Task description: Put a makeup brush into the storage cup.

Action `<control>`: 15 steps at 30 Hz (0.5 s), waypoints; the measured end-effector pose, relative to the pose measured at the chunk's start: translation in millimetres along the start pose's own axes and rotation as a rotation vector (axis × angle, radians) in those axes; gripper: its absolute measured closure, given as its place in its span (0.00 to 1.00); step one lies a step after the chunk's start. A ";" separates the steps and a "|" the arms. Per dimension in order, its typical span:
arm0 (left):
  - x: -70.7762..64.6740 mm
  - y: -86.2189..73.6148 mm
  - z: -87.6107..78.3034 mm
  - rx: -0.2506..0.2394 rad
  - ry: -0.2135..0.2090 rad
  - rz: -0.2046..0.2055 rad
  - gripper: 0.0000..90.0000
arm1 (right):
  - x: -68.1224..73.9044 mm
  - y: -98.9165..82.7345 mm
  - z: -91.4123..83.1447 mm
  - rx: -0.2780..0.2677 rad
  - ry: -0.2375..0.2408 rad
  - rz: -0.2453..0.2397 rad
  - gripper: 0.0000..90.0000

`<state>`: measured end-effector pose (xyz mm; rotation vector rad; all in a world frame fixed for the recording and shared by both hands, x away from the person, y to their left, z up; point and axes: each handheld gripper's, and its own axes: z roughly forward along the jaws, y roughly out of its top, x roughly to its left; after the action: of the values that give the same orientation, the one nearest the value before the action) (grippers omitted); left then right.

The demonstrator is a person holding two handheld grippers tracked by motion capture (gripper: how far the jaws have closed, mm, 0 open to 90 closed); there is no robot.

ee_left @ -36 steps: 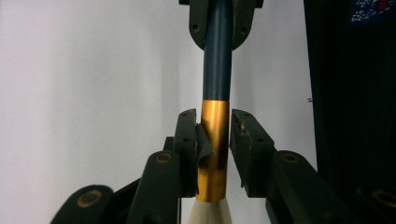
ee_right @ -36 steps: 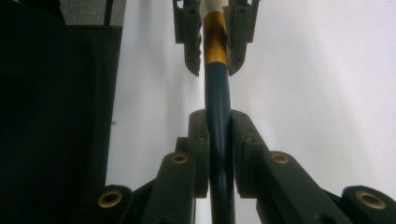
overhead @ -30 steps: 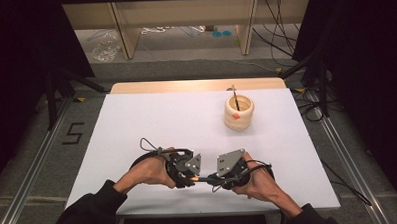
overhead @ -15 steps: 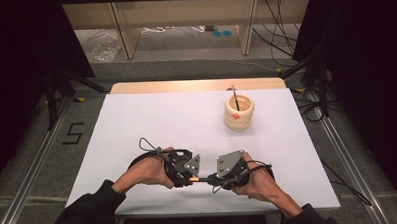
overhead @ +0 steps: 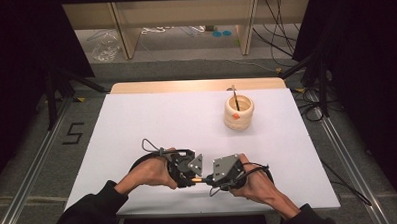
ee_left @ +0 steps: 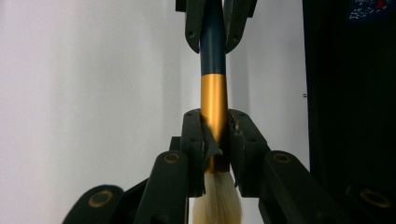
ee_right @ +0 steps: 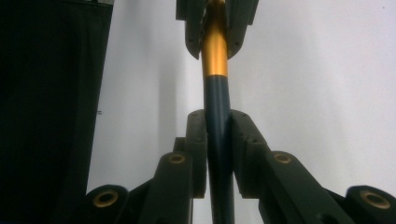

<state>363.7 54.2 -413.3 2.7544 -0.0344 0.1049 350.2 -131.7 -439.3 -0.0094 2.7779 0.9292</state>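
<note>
Brush (ee_left: 214, 100) clamped between left hand-held gripper (ee_left: 215, 135) and right hand-held gripper (ee_right: 218, 135).

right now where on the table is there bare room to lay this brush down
The whole left half of the white table top is bare, and so is the middle strip between the hands and the wooden pot. The near edge is crowded: the left claw and right claw both grip the brush there.
</note>
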 end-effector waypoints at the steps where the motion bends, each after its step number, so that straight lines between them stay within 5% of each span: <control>1: -0.2 0.6 -0.4 -0.001 0.000 -0.001 0.86 | 0.0 0.4 0.2 -0.001 0.001 -0.005 0.88; 15: -1.2 3.3 -2.3 -0.018 0.007 -0.002 0.86 | 1.9 2.2 2.2 0.004 0.005 -0.016 0.88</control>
<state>362.2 52.1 -410.0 2.7359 -0.0310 0.1130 348.6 -128.5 -440.0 -0.0333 2.7796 0.9209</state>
